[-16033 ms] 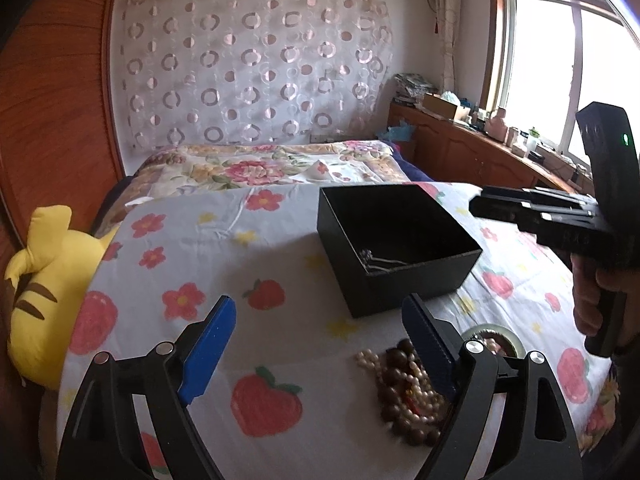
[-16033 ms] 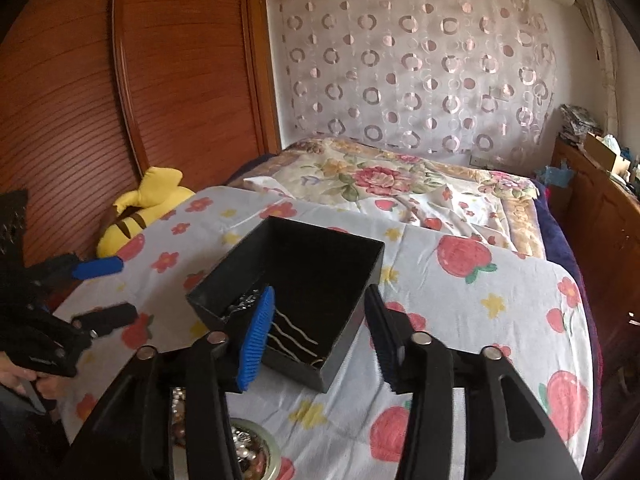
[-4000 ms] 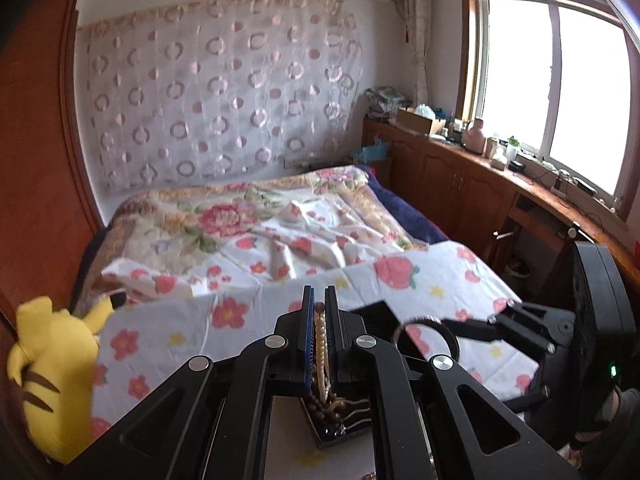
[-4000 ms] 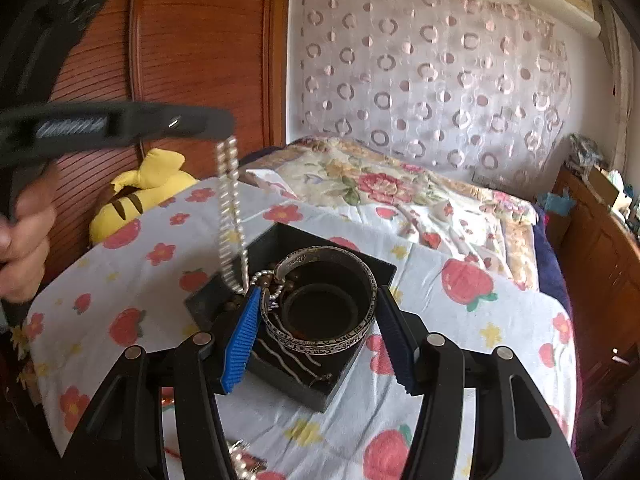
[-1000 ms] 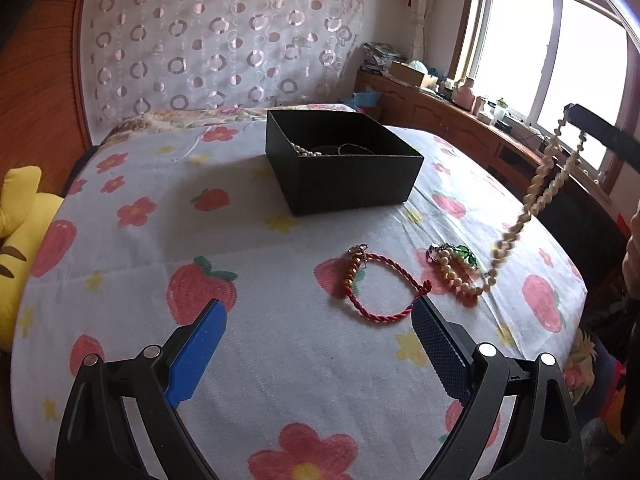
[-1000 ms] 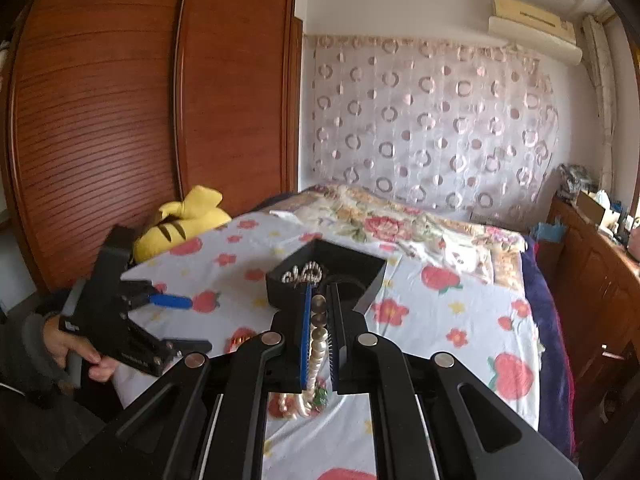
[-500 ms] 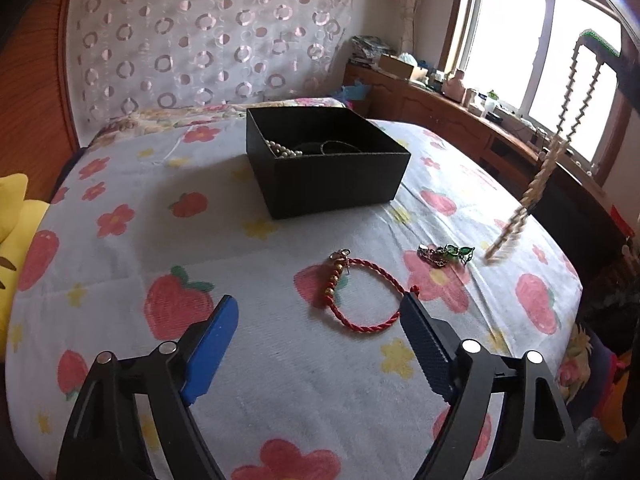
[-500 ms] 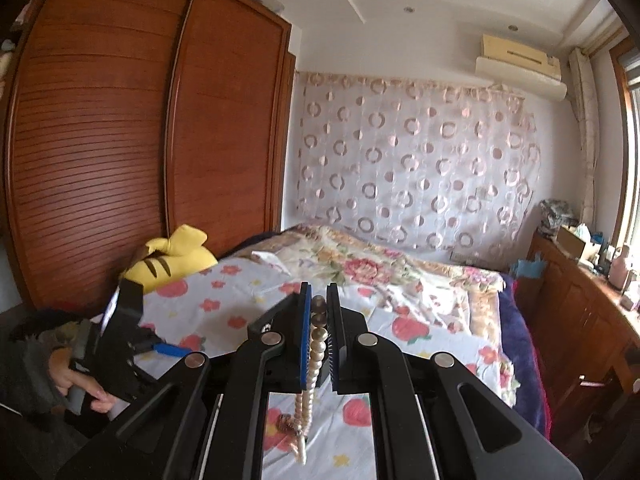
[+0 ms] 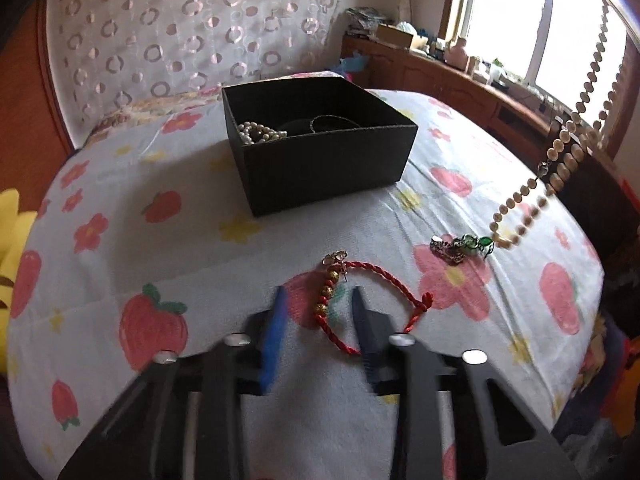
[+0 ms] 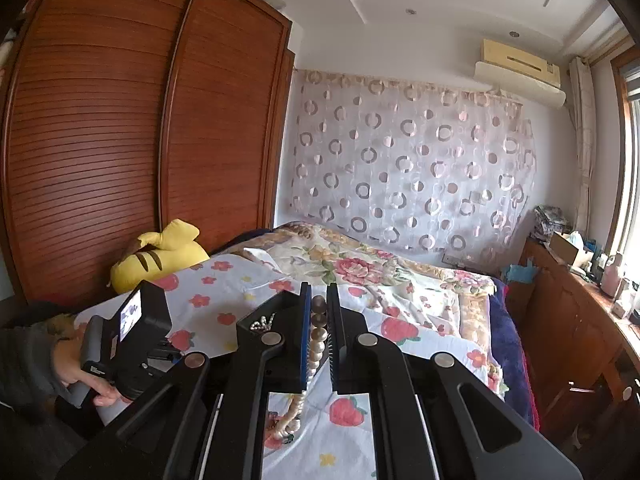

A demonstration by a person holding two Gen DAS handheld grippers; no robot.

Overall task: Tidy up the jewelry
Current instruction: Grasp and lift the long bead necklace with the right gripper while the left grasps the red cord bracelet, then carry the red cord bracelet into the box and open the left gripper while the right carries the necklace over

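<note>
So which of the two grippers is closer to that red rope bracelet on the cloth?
Left. The left gripper sits right at the red rope bracelet, jaws closing around its gold beads. The right gripper is raised off to the side, holding the pearl necklace.

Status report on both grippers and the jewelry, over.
Left gripper closing around red bracelet. Right gripper shut on pearl necklace, hanging. Nothing blocks black box.
</note>
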